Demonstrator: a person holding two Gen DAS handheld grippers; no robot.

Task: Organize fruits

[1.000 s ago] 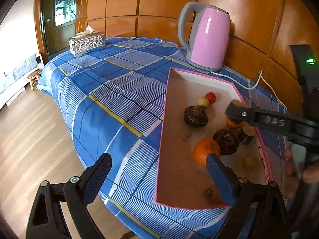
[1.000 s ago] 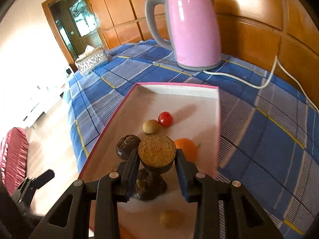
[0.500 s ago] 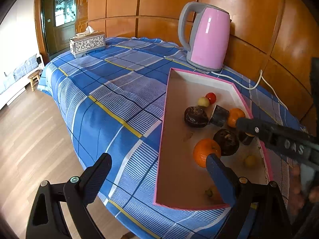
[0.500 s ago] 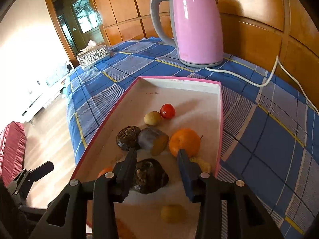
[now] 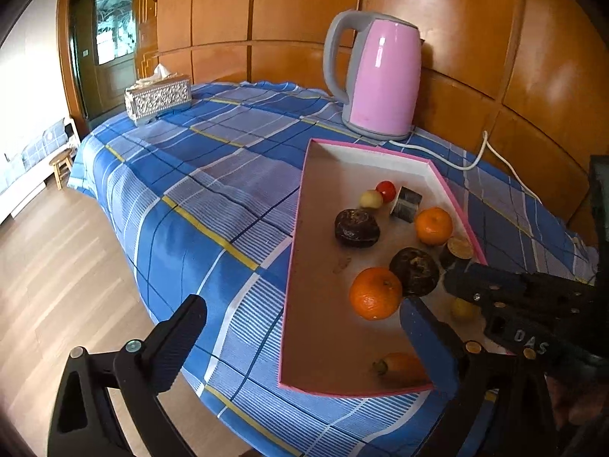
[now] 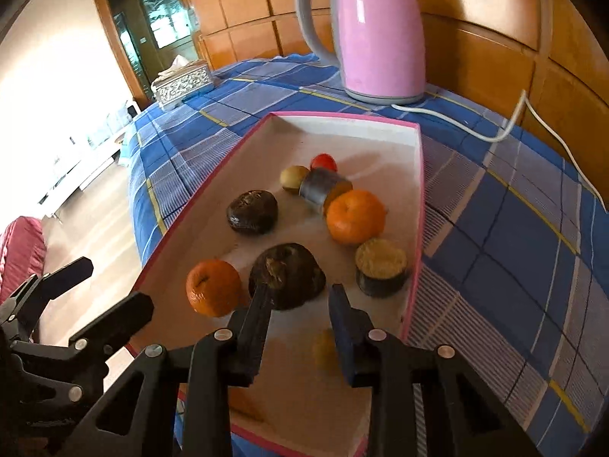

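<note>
Right wrist view: the right gripper [image 6: 298, 304] hangs over the near end of the pink-rimmed tray [image 6: 418, 205], its jaws narrowly apart and just now closing further, with nothing pinched between them. Directly ahead of its left fingertip, overlapped by it in this view, sits a dark wrinkled fruit [image 6: 287, 276]; whether the tip touches it cannot be told. Left of that fruit lies an orange [image 6: 213, 286], and ahead to the right a short dark cylinder with a tan cut top [image 6: 381, 272] stands against the tray wall. Below the right finger a small yellow fruit [image 6: 323, 348] shows, blurred. Farther ahead are a second orange [image 6: 356, 216], another dark fruit [image 6: 252, 212], a tipped dark cylinder [image 6: 321, 187], a pale round fruit [image 6: 294, 178] and a red one [image 6: 324, 162]. A pink kettle [image 6: 375, 30] stands beyond the tray.

In the left wrist view, the left gripper [image 5: 302, 339] is spread wide and empty, having just opened further; its left finger is over the blue plaid cloth [image 5: 198, 190], its right finger over the tray's near part.
</note>
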